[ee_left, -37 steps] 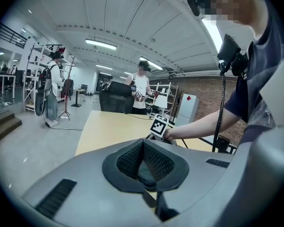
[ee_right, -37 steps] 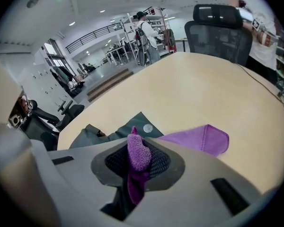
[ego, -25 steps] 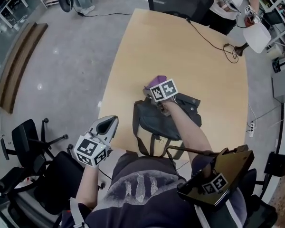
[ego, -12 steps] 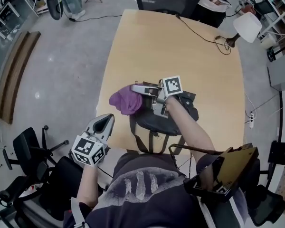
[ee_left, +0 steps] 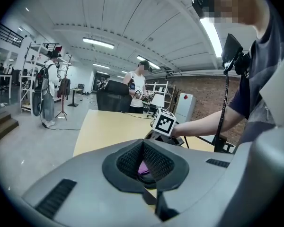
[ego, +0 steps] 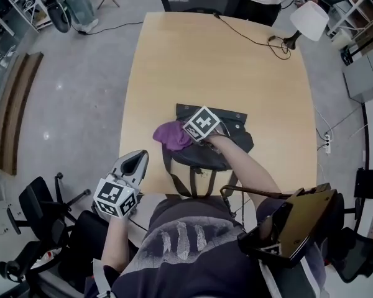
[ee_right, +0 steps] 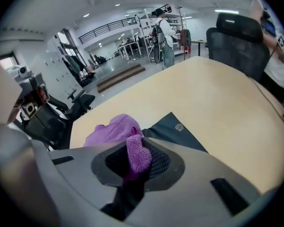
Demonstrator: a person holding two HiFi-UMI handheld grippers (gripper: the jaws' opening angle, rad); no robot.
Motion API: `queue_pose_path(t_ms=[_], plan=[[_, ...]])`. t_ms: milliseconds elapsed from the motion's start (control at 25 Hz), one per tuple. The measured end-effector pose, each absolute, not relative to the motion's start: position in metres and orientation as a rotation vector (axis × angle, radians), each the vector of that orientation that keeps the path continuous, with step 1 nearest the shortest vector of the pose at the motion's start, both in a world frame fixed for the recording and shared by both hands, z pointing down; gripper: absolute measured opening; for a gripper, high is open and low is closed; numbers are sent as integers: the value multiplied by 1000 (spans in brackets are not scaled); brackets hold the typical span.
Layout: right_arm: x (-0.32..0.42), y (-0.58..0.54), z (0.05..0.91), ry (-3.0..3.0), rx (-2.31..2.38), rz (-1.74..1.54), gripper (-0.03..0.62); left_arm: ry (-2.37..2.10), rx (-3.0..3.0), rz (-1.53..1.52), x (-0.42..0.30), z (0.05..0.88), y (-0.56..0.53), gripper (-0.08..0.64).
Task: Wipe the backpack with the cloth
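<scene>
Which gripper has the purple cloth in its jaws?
The right gripper: it is shut on the cloth at the backpack. The left gripper holds nothing, away from the backpack.

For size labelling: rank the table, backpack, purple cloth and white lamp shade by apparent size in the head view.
1. table
2. backpack
3. cloth and lamp shade look alike; unranked, lamp sits farther.

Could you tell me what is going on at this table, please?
A person is wiping a dark backpack on the wooden table. The right gripper has a purple cloth pinched in its fingers, with the cloth lying at the backpack's left end. The left gripper is shut and empty, held off the table's near edge, taking no part.
</scene>
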State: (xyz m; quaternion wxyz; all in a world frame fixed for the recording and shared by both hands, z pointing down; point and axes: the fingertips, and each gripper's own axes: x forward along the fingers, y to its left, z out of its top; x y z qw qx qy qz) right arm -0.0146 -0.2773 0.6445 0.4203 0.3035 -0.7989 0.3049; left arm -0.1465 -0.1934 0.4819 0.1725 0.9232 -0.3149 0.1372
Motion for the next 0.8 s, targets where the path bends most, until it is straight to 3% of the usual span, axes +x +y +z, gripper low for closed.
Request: queue_pose_path(t_ms=[800], plan=[[118, -246, 654, -1810, 919, 744, 54, -765, 2691, 414, -102, 472, -187, 8]])
